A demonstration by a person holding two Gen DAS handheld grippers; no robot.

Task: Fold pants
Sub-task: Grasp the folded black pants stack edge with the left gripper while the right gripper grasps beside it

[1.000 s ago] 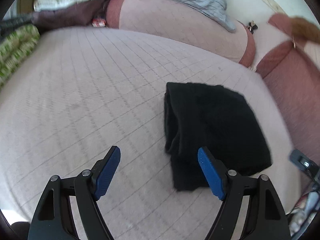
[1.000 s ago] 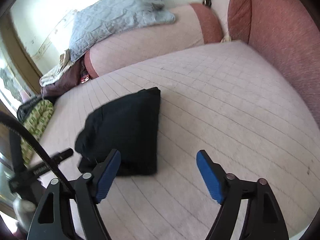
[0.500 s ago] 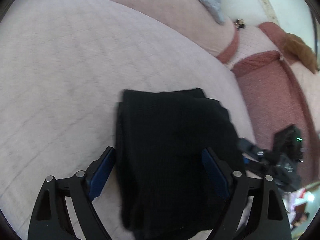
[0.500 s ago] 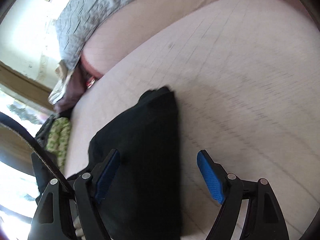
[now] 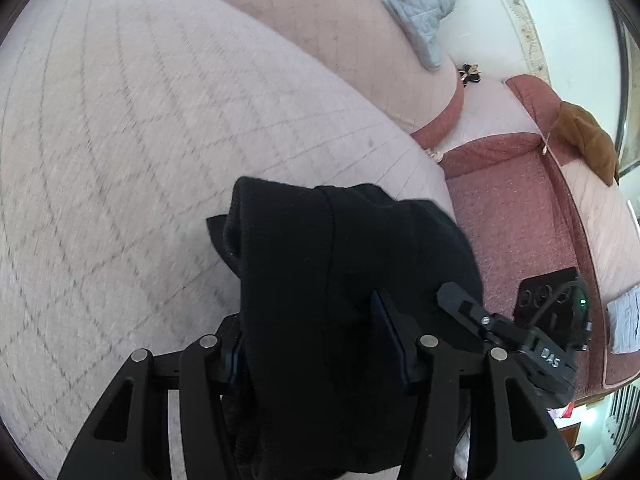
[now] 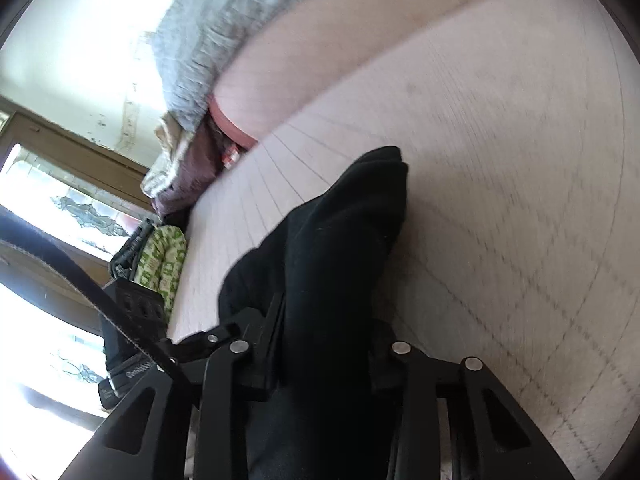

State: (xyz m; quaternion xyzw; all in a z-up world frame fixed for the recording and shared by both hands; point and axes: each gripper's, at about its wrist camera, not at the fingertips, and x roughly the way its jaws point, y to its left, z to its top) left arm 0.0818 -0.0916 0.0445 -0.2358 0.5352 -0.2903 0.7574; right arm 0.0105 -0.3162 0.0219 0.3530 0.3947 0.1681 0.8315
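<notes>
Both grippers are closing on the black pants at the bed's near edge. Left gripper and right gripper are each pinching bunched cloth, likely to lift for another fold.

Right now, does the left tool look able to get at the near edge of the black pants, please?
Probably yes: the left tool already straddles the black pants, its jaws closing with the fabric between them; nothing blocks it. The right tool closes on the same bundle.
</notes>
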